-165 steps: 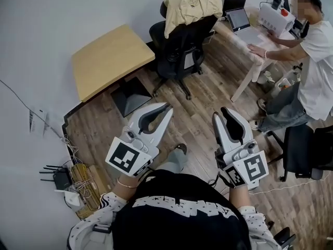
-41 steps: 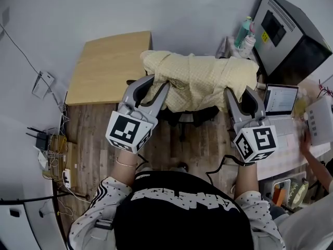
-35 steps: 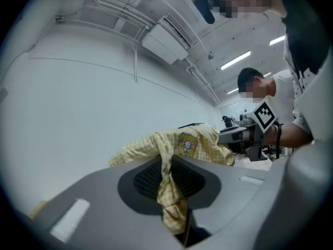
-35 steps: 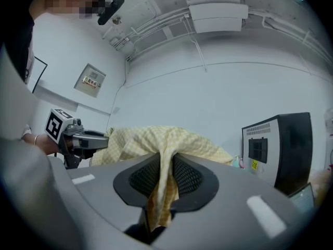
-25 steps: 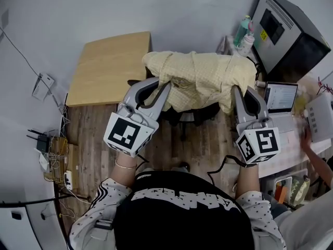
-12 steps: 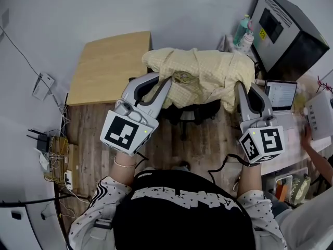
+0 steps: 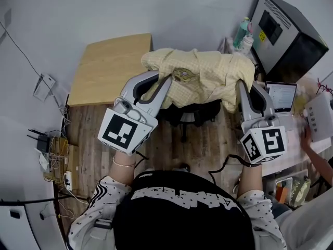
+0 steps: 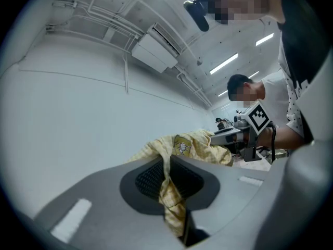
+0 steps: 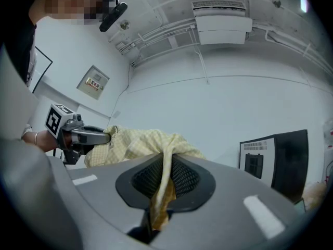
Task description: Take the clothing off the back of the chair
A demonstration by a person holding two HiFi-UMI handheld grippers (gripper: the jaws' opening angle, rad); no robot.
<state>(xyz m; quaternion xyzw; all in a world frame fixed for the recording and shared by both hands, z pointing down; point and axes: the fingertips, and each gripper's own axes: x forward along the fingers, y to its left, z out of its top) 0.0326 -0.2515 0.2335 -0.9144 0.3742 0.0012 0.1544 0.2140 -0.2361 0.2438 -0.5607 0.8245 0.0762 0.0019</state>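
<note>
1. The shirt (image 7: pixel 203 79) is pale yellow with a fine check, soft and creased, and has a small printed patch near its middle fold.
2. It hangs stretched between my two grippers, above the black chair (image 7: pixel 190 111). Its lower edge overlaps the chair back in the head view, and I cannot tell whether cloth and chair touch there.
3. My left gripper (image 7: pixel 165 82) has its jaws pressed together on a bunched edge of the shirt. In the left gripper view the fabric runs down between the ribbed pads and out below them.
4. My right gripper (image 7: pixel 240 87) pinches the other end the same way, with a narrow fold of yellow cloth squeezed between its pads.
5. A wooden table (image 7: pixel 106 66) stands beyond and to the left of the chair. To the right a desk carries bottles (image 7: pixel 243 33) and an open laptop (image 7: pixel 281 95).
6. Low on my right sits an open box (image 7: pixel 289 188). It holds an orange item and other things too small to name.
</note>
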